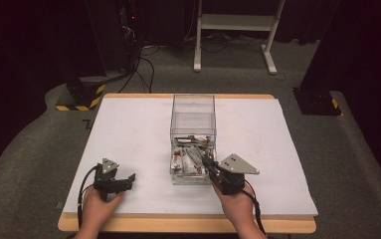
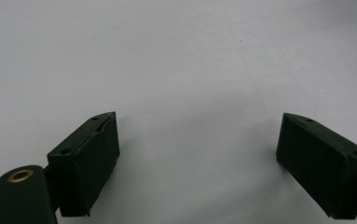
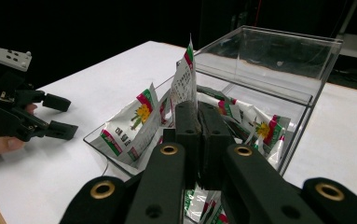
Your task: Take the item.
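Note:
A clear plastic box point(image 1: 193, 107) stands mid-table and holds several white sachets point(image 1: 188, 154) printed in red, green and yellow. At the box's near right corner, my right gripper point(image 1: 204, 160) reaches over the rim. In the right gripper view its jaws point(image 3: 198, 114) are shut on one sachet point(image 3: 184, 79), which stands upright above the pile point(image 3: 134, 123) inside the box point(image 3: 306, 70). My left gripper point(image 1: 131, 180) rests low at the front left of the table, apart from the box. Its jaws point(image 2: 197, 140) are open over bare white surface with nothing between them.
The white tabletop point(image 1: 128, 129) has a wooden edge along the front. Behind the table are a white metal stand point(image 1: 235, 22), cables on the floor and a black base with yellow stripes point(image 1: 81, 94). In the right gripper view the left gripper point(image 3: 64, 116) sits off to the left.

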### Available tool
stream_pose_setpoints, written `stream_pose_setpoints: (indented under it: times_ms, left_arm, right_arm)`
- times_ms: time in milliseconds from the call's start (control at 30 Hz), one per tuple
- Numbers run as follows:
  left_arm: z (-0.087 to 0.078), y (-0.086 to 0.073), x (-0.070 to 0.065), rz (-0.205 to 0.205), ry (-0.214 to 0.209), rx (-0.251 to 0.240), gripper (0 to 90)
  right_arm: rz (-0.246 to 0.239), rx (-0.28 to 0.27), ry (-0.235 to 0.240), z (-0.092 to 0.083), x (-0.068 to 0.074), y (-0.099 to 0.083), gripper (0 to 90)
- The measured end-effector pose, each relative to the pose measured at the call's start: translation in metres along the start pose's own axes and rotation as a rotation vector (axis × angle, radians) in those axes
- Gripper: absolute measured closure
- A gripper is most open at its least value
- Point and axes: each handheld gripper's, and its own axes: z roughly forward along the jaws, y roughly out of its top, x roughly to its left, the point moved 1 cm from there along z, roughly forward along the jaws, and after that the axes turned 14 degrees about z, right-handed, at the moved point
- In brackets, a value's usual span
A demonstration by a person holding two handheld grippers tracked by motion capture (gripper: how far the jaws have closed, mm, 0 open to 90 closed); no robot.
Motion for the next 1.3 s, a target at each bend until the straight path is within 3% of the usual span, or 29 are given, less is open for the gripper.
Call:
stream_pose_setpoints:
  times_ms: [700,1300]
  left_arm:
    - [0.0,0.0,0.0,0.0,-0.001,0.001,13.4]
    - [0.0,0.0,0.0,0.002,-0.001,0.001,13.4]
  right_arm:
    - [0.015,-0.058,0.008,-0.013,-0.005,0.008,89.1]
    - [0.024,-0.119,-0.039,-0.033,-0.021,0.018,89.2]
